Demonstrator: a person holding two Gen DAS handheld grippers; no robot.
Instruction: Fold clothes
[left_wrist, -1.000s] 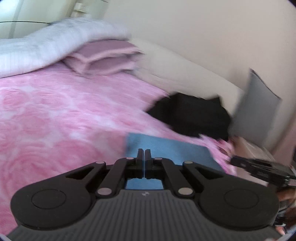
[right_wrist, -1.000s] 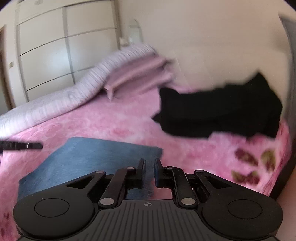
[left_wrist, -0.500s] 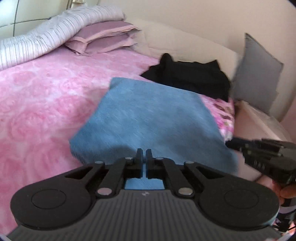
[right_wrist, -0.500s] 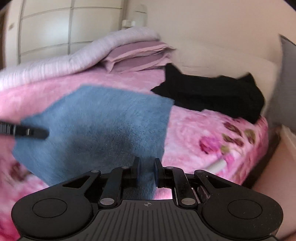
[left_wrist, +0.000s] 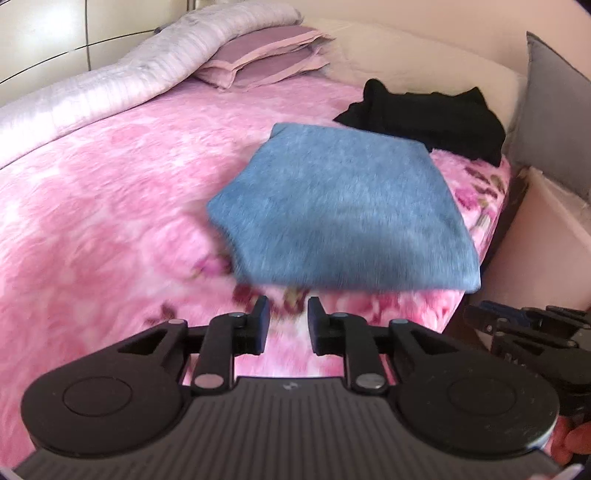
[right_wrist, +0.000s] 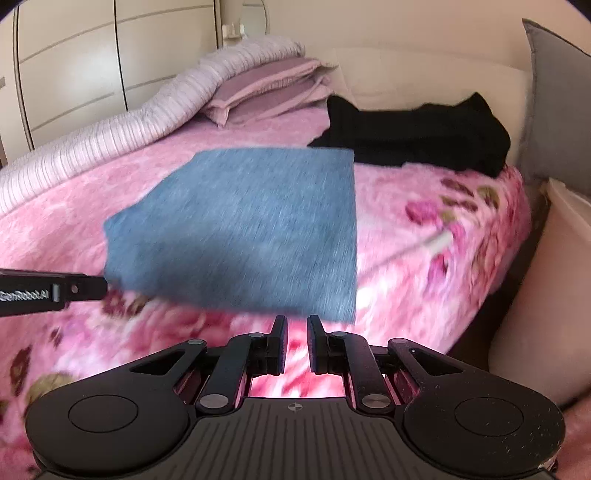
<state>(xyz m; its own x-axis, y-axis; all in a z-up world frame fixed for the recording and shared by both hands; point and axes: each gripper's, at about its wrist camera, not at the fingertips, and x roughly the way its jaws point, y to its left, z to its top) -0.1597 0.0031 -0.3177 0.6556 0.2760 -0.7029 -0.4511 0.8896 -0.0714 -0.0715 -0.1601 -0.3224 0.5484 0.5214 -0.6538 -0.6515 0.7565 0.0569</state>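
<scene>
Blue towel (left_wrist: 343, 206) lies folded on the pink bed (left_wrist: 110, 206), just before the black garment (left_wrist: 428, 118). Left gripper (left_wrist: 284, 325) — jaws just opened narrowly, empty; right gripper (right_wrist: 295, 343) — narrow, empty.

Folded blue cloth (left_wrist: 343, 210) on pink bedspread (left_wrist: 110, 206)

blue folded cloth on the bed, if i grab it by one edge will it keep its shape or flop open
The blue folded cloth looks soft and fuzzy, so it would probably sag and unfold from one edge. It seems light, lying flat on the plush pink blanket. That fuzzy nap suggests it would drag rather than slide if pushed.
</scene>
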